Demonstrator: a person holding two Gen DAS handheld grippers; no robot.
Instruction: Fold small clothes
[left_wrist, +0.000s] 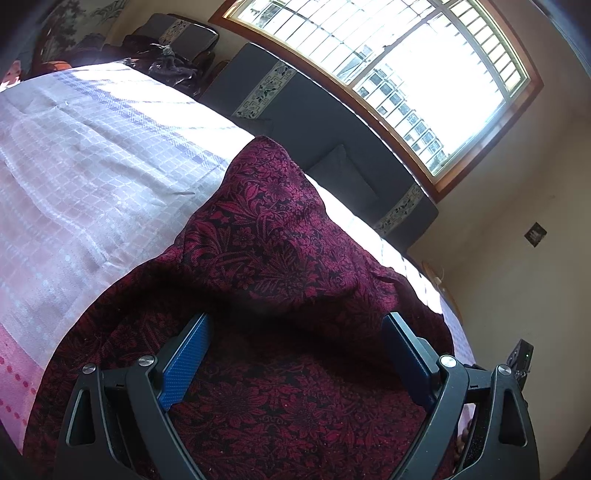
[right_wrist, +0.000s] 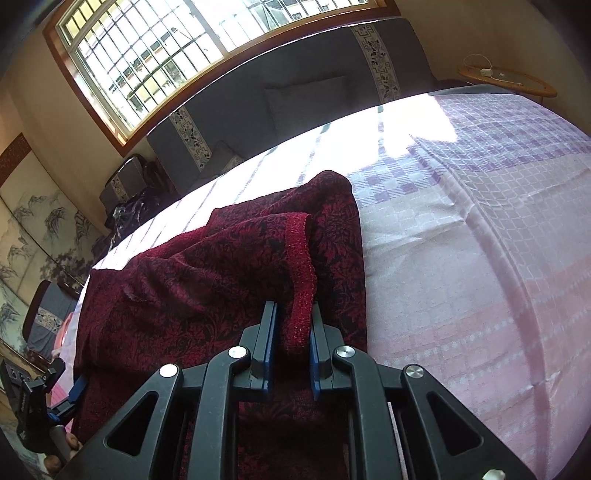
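Note:
A dark red floral-patterned garment lies on the checked bedspread. My left gripper hovers just over its near part, jaws wide open with only flat cloth below them. In the right wrist view the same garment is partly folded, and my right gripper is shut on its hemmed edge, which rises as a doubled strip between the blue pads. The left gripper shows at the lower left edge of that view, beside the garment's left side.
A grey sofa with patterned bands runs along the far side of the bed under a barred window. A round wicker side table stands at the far right. Dark clothing is heaped on a chair. Pale bedspread lies right of the garment.

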